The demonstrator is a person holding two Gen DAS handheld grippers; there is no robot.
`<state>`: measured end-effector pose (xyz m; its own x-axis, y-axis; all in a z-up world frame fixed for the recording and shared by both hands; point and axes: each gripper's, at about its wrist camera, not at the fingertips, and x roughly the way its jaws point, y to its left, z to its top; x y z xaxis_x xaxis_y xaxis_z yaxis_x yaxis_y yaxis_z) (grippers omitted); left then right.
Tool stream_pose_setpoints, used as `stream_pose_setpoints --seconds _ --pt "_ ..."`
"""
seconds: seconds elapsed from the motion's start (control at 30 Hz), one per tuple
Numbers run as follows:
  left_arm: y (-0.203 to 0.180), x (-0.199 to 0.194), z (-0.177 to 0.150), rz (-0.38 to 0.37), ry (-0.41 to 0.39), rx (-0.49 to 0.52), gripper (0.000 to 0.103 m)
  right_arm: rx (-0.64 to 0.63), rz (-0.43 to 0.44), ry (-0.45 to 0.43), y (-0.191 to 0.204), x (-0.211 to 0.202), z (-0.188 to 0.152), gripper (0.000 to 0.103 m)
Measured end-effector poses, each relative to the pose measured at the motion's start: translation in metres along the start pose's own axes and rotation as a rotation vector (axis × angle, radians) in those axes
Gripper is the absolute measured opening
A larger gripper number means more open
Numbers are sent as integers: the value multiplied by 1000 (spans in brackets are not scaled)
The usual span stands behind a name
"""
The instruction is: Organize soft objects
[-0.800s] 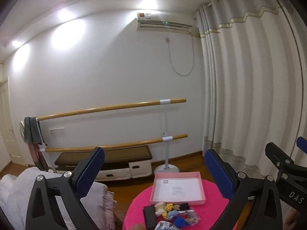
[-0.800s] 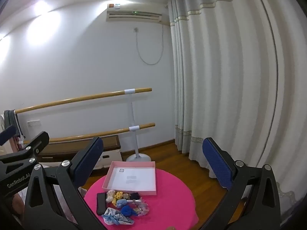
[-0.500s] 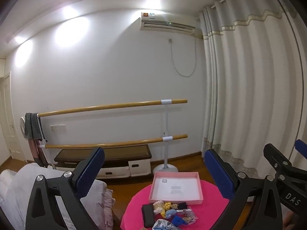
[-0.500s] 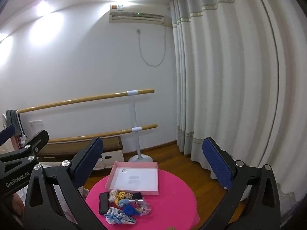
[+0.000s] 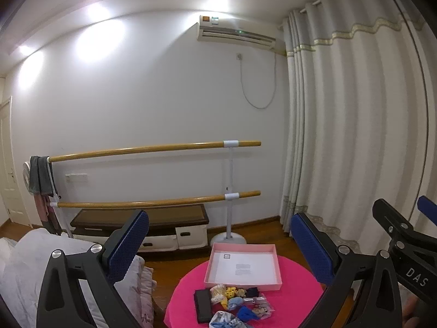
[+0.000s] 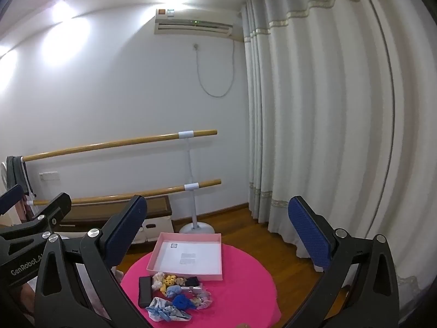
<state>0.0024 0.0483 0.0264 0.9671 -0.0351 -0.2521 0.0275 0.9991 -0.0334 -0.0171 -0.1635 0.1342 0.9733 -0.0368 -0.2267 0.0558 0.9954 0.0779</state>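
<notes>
Both tongs, left tongs [image 5: 218,243] and right tongs [image 6: 217,228], stand spread wide and empty above the round pink table [image 6: 245,281]. Scrunchies [image 6: 177,295] lie heaped near the table's front edge, just before the pink box [image 6: 188,257].

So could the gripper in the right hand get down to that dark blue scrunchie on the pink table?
Probably yes. The right gripper is open, holds nothing, and nothing stands between it and the blue scrunchie, which lies on top of the pile on the pink table. It hangs well above, though.
</notes>
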Motion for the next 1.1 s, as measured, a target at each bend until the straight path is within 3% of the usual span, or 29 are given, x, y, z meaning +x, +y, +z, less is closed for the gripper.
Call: stream_pose_setpoints --seconds 0.37,1.1 --pt "2 -7 3 1 10 0 103 1 -7 -1 -3 -1 3 103" --pt "1 21 -3 4 60 -3 103 -11 -9 41 1 15 10 103"
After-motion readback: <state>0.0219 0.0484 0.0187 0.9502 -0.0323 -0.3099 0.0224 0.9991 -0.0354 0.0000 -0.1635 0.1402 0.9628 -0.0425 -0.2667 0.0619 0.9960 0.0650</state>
